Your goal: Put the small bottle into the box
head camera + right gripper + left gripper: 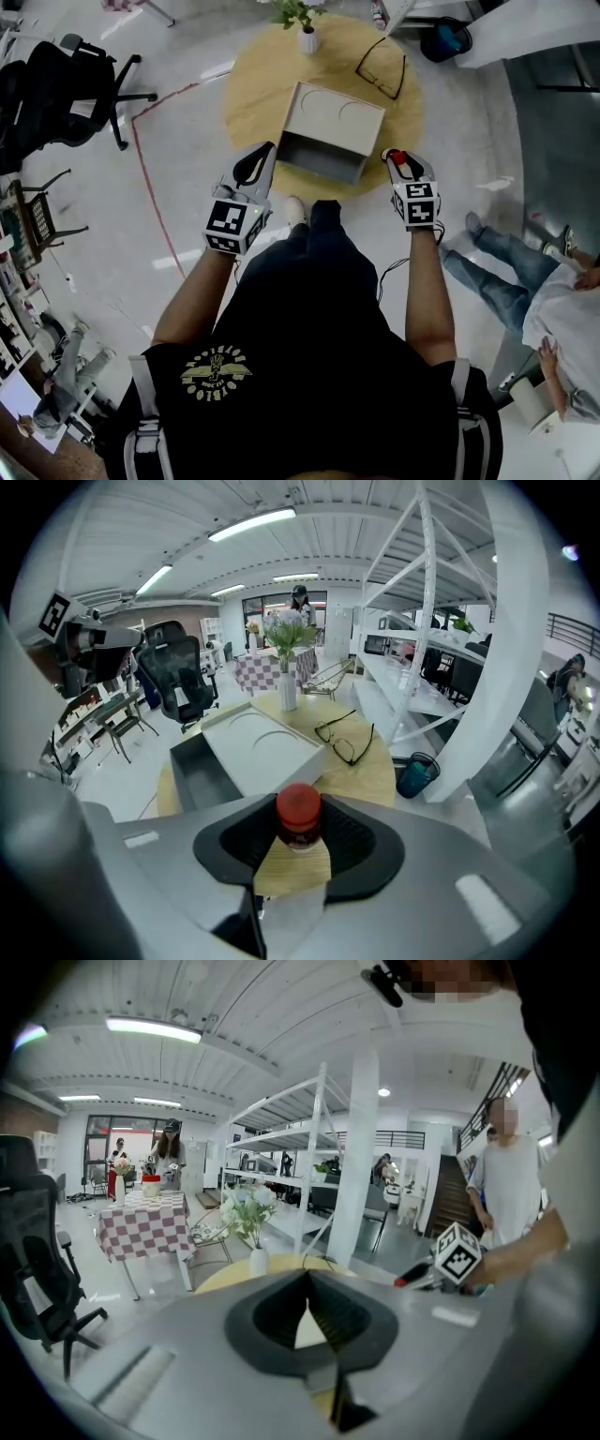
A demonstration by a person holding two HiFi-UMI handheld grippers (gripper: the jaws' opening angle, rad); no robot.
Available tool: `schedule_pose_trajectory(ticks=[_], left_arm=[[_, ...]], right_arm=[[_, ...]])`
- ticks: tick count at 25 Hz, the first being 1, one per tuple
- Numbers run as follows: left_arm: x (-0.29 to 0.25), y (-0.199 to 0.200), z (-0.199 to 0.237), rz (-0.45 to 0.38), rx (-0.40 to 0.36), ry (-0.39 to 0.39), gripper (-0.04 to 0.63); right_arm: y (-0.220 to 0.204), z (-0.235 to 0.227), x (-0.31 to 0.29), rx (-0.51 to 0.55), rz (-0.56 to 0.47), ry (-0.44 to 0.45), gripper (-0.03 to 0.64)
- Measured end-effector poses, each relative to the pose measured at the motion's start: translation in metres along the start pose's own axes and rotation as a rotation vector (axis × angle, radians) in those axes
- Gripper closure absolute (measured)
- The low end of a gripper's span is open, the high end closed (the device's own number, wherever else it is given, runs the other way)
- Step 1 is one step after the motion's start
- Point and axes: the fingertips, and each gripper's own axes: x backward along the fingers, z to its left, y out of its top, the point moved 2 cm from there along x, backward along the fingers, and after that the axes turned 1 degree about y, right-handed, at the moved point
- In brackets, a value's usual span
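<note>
A small bottle with a red cap (397,157) (298,816) is upright between the jaws of my right gripper (399,163) (298,829), which is shut on it just off the round wooden table's (253,89) near right edge. The beige box (330,120) (258,745) lies on the table with its dark open side (319,156) facing me, to the left of and beyond the bottle. My left gripper (266,154) (307,1290) hovers at the box's near left corner, fingertips together and nothing between them. From the left gripper view the right gripper (441,1267) shows at the right.
Black glasses (382,66) (342,739) lie on the table behind the box, and a white vase of flowers (307,37) (287,688) stands at its far edge. An office chair (75,84) is on the left. A person (525,281) stands to the right.
</note>
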Motion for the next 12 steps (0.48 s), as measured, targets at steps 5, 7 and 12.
schedule_pose_trajectory(ticks=[5, 7, 12], left_arm=[[0.008, 0.007, 0.004, -0.026, 0.003, -0.006, 0.595], [0.014, 0.01, 0.006, -0.038, 0.005, -0.005, 0.595], [0.034, 0.015, 0.013, -0.062, 0.013, 0.004, 0.595]], right_arm=[[0.02, 0.006, 0.022, 0.015, -0.01, -0.001, 0.463], [0.03, 0.01, 0.033, 0.02, -0.021, 0.002, 0.463], [0.06, 0.026, 0.063, 0.036, -0.063, 0.022, 0.463]])
